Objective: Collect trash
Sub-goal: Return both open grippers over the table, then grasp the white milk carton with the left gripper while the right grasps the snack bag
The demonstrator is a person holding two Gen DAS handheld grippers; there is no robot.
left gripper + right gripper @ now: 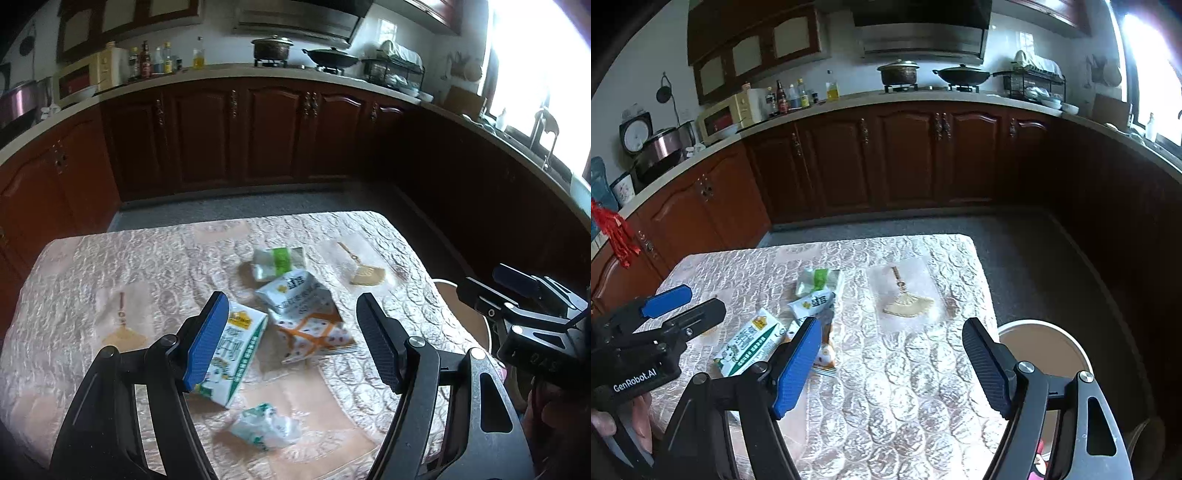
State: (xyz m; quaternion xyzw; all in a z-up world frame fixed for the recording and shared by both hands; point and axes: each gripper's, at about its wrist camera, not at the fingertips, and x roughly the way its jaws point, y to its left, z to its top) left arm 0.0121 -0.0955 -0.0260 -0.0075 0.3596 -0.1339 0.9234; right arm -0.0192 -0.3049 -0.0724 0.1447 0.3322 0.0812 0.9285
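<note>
Crumpled plastic, the wrapper [267, 426] lies nearest on the tablecloth [92, 266], below and short of the left gripper [291, 339], whose jaws stand wide apart and empty. It looks light and soft; pinching its bunched middle should do. Beyond sit the milk carton [232, 354] and snack packets [295, 295]. The right gripper [890, 363] is likewise spread, holding nothing, near the bin [1045, 347]

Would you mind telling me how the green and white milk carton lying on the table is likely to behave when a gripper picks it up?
The milk carton lies flat on its side, so it probably will not roll. Its edges look fairly square, suggesting stiff card that may dent if squeezed hard. As trash it is likely empty and light, though that cannot be seen. The left gripper is open above it.
</note>
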